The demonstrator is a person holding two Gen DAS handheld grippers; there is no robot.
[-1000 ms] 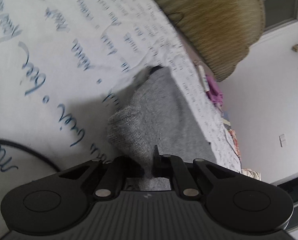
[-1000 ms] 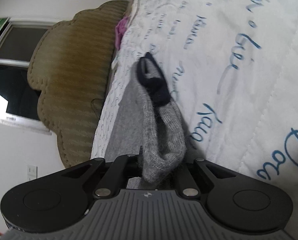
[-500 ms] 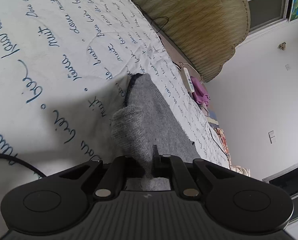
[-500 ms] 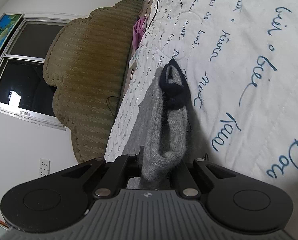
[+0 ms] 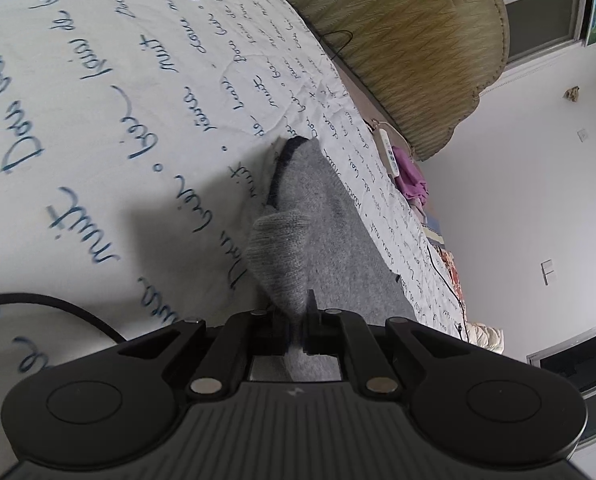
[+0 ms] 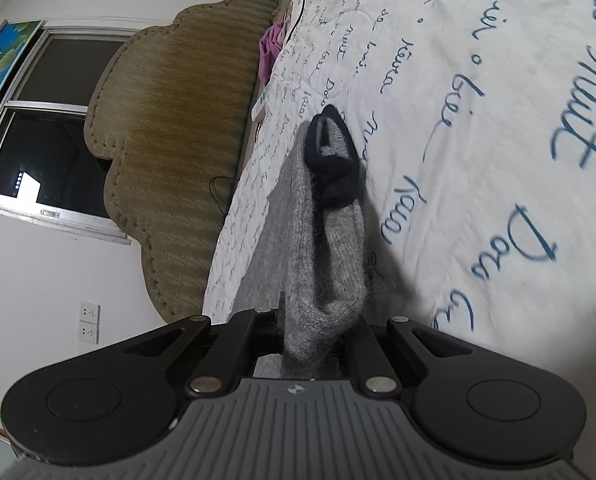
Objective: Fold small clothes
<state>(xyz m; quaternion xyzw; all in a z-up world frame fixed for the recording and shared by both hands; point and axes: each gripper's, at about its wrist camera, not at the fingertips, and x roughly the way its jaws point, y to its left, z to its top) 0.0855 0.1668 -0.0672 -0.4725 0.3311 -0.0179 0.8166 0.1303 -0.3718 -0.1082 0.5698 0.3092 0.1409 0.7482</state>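
Both claws, left claw (image 5: 298,332) and right claw (image 6: 310,336), are pinching a fuzzy grey knit sock with dark cuff (image 5: 298,240), hanging over the white script-printed quilt (image 5: 98,120); fold apparently just beginning, laying down remaining.

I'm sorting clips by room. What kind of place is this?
Most likely a bedroom: a white quilt printed with blue script covers a bed, a padded olive headboard stands at its end, and a window sits behind it.
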